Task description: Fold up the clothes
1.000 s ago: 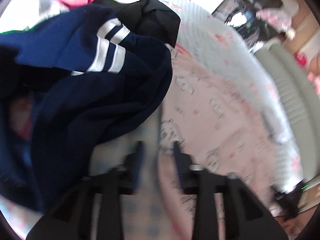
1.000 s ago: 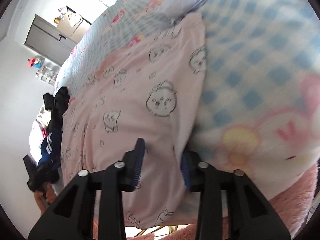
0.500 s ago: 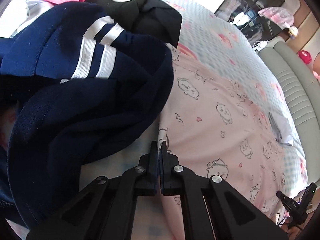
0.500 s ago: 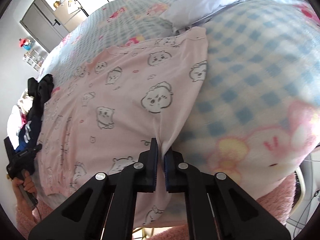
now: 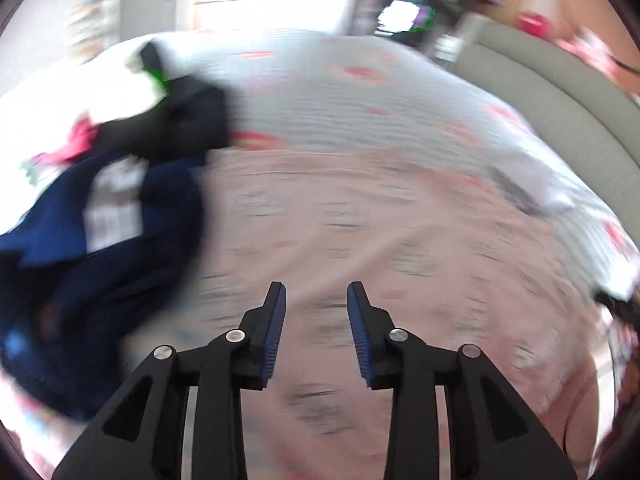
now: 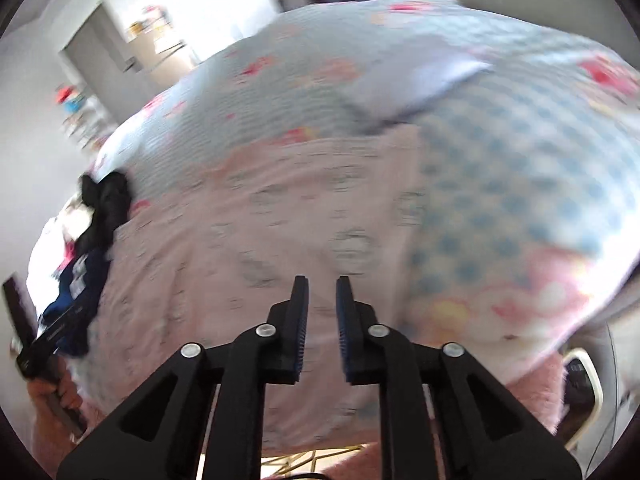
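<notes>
Left wrist view: the left gripper (image 5: 316,296) and right gripper (image 6: 322,290), jaws just opening and empty, hover over the pink garment (image 5: 360,240) spread along the bed's (image 5: 360,92) near edge, soft, limp, best pinched at hem corners.

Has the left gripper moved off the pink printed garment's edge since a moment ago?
Yes. The left gripper has pulled away from the pink garment; its jaws have just been opening and hold nothing.

Both tools (image 5: 316,294) (image 6: 322,286) — reopened, empty
</notes>
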The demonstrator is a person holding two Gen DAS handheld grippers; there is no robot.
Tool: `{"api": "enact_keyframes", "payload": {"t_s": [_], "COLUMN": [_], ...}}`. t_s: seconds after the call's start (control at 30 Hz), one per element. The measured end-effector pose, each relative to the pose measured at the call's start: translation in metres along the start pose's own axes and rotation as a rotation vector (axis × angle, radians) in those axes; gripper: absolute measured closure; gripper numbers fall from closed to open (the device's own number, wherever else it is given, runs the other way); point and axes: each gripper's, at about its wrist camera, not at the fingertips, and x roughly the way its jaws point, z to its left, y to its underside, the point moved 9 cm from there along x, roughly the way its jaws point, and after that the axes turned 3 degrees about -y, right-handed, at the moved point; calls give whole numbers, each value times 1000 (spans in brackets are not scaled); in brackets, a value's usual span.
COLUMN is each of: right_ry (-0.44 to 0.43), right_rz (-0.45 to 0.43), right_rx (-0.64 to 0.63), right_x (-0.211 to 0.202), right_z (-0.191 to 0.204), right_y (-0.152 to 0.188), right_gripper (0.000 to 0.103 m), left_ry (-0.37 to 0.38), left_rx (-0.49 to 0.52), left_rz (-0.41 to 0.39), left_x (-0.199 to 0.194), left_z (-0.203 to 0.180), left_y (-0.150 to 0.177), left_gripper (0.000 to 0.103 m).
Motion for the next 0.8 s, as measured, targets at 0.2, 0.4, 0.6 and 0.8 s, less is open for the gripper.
{"api": "enact_keyframes", "payload": {"t_s": [0.2,0.4,0.6,0.8], "right_ry": [-110,1,92,-102], "right_rz": [213,305,272,251], "right_rx": [-227,-221,-160,-191], "right_x": [75,111,87,68], "right_z": [87,66,30,74], "right_y": [34,68,60,66], "right_gripper": [85,102,103,92], "left_ry": [138,73,112,280], "left_rx": [140,84,23,51], "left_rz": [111,186,186,123], "left_x": [45,49,34,15], "left_z": [-81,-59,-36,-85], "left_y": [24,54,62,62], "left_gripper": [69,75,82,76]}}
